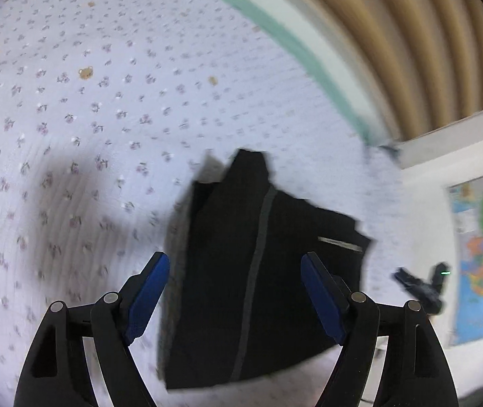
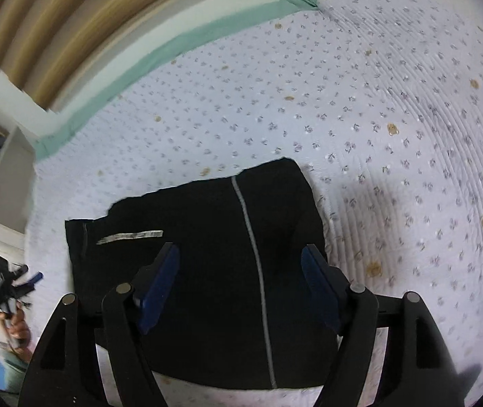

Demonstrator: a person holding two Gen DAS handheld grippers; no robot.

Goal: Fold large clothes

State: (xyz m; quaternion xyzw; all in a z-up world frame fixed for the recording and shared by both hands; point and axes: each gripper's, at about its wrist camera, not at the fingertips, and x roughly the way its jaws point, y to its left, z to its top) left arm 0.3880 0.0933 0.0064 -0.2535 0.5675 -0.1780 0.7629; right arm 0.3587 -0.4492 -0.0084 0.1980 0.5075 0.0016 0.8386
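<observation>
One black garment [image 2: 207,271] lies on the bed [image 2: 394,118], near its foot edge, and it already looks folded into a compact, nearly rectangular packet. A thin grey stripe [image 2: 251,237] runs along the top layer, and a small light label [image 2: 129,236] shows near one end. In the left view some edges of the lower layers stick out at the far end, so the packet is not fully neat.

Both claws are wide open and hold nothing. The left claw [image 1: 234,291] hovers over the garment, and the right claw [image 2: 241,285] does the same from the other side; whether the tips touch the cloth I cannot tell.

I judge the folding mostly done. What may be left is one last fold or some smoothing of the uneven edges.

Beyond the bed are a green sheet edge [image 2: 173,51], a wooden headboard [image 2: 72,17] and a map [image 1: 482,254] on the wall.
</observation>
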